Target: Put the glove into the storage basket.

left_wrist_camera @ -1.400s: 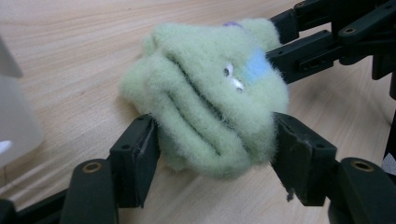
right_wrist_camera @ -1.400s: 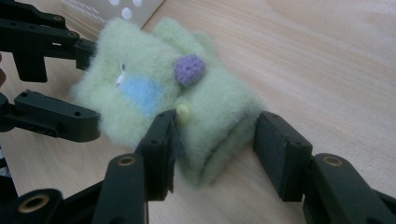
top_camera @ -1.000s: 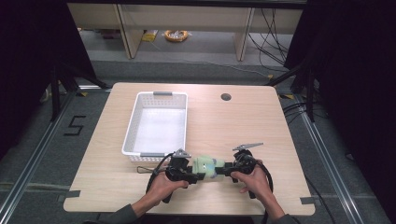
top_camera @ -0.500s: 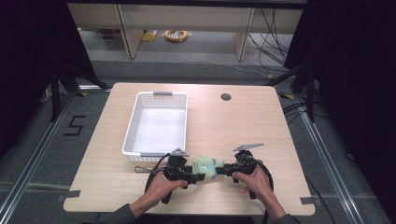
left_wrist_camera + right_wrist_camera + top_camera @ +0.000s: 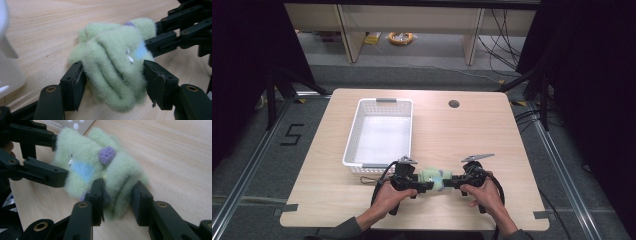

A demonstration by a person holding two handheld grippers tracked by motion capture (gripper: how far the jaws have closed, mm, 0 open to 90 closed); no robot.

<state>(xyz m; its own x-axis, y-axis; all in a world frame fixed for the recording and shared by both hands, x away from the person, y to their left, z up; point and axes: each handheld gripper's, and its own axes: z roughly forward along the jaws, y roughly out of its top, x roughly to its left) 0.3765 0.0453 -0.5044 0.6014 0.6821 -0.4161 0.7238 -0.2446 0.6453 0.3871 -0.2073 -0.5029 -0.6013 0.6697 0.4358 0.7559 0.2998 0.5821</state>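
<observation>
Near the front edge of a light wood desk [image 5: 472,130], a fuzzy pale-green plush toy [image 5: 433,177] lies between two handheld grippers, approx. at the desk's mid-width. Seen from the high view, the person's forearms enter from the bottom; the left hand [image 5: 389,195] holds the left gripper [image 5: 418,184] at the toy's left side, and the right hand [image 5: 482,192] holds the right gripper [image 5: 449,182] at its right side, both pointing inward toward each other. A white plastic basket [image 5: 382,131] w/ perforated walls stands just behind the left gripper, on the desk's left half. Left gripper view: its two black jaws stand on either side of the toy's folded, ribbed bulk; they've just been opening, and the left pad touches the fleece while the right pad sits at its edge w/ no visible squeeze, so the hold looks slack rather than clamped. Right gripper view: its jaws have just been closing and now pinch a fold of the toy's green fleece between the pads, compressing it. A small purple knitted knob [image 5: 107,155] and a light-blue patch [image 5: 81,170] show on the toy's upper side. The toy rests on the desk, outside the basket.
</observation>
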